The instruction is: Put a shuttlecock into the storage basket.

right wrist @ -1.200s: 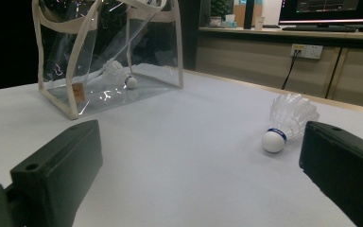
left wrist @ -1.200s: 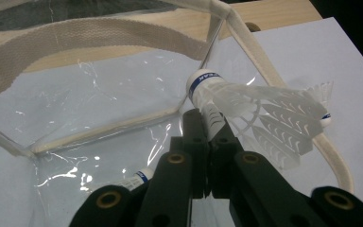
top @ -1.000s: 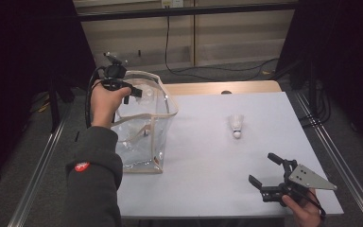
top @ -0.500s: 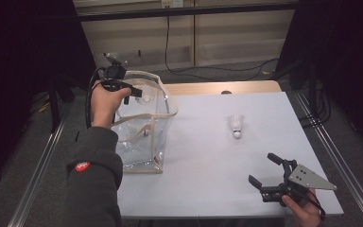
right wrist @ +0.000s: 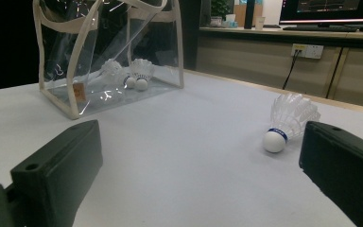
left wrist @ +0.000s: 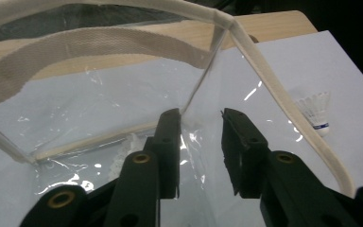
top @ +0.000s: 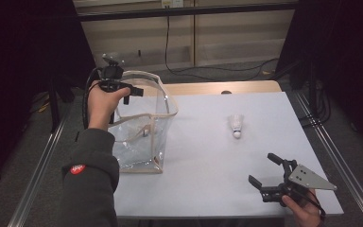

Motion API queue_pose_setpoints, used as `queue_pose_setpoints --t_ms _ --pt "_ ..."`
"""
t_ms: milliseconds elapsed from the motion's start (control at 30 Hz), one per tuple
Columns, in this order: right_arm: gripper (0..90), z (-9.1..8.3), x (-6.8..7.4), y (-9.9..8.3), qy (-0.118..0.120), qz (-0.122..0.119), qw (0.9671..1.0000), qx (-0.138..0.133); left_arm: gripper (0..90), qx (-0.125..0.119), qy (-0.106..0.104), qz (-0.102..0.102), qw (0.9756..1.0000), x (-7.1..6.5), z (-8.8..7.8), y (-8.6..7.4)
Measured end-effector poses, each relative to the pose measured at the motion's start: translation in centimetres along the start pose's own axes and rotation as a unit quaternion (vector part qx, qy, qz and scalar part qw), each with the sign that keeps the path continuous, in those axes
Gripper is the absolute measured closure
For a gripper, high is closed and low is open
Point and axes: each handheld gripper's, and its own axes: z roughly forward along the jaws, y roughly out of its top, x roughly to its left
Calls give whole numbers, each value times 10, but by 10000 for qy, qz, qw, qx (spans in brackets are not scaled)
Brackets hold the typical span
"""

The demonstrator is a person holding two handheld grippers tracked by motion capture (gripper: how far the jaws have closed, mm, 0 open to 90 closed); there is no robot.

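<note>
So on the left side of the desk [top: 203,156] you've got the clear bag [top: 144,123], standing upright with its mouth open, and the left tongs [top: 125,90] are up at its rim pointing down into it. Their jaws have just been opening, and in the left gripper view there's a gap between them with nothing pinched, just the bag's plastic behind. Two shuttlecocks [right wrist: 132,75] already sit on the bag's floor. Moving right, the loose shuttlecock [top: 236,125] lies on its side out on the open desk, well apart from the bag, cork end toward the person and feathers pointing away. Furthest right, the right tongs [top: 264,172] hover low near the desk's front corner, jaws spread wide and empty. That's the bit that matters, I reckon: the shuttlecock is ahead of the right tongs and a little to their left, way nearer them than the left ones, so the right hand looks like the one to grab it.
</note>
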Motion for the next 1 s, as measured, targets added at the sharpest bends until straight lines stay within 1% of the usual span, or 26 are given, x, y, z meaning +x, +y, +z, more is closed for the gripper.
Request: queue_pose_setpoints --t_ms 33,133,200,233,333,400,533,633,733,767,867,933,1000 --pt "0 0 0 0 -1 -5 10000 4 651 -14 -40 22 10000 0 -1 0" --pt "0 0 0 0 -9 -5 10000 4 604 -42 -172 4 9998 -4 -4 -1" --pt "0 0 0 0 -3 5 10000 2 587 -6 -236 85 9997 -6 -5 -1" --pt "1 0 0 0 -1 9 10000 3 576 19 -271 92 9996 -8 -5 -2" --pt "0 -1 0 0 -12 15 10000 2 540 -30 -346 59 9994 -12 -7 -3" --pt "0 -1 0 0 0 20 10000 11 539 -48 -386 92 9992 -14 -9 -3" --pt "0 -1 0 0 -2 5 10000 0 498 -102 -541 49 9985 -19 -11 -4" --pt "0 0 0 0 -4 -12 10000 -2 471 -71 -619 93 9980 -24 -13 -5" --pt "0 0 0 0 -8 -28 10000 12 430 -33 -727 -10 9974 -28 -13 -6" --pt "0 0 0 0 0 -30 10000 11 429 -23 -742 50 9972 -29 -14 -6" --pt "0 0 0 0 -4 -29 10000 -8 408 -73 -802 51 9967 -33 -15 -7" --pt "0 0 0 0 -11 -25 10000 -7 404 -76 -804 93 9967 -35 -16 -7" --pt "0 -1 0 0 -7 -16 10000 -3 393 -75 -849 117 9963 -39 -16 -8"
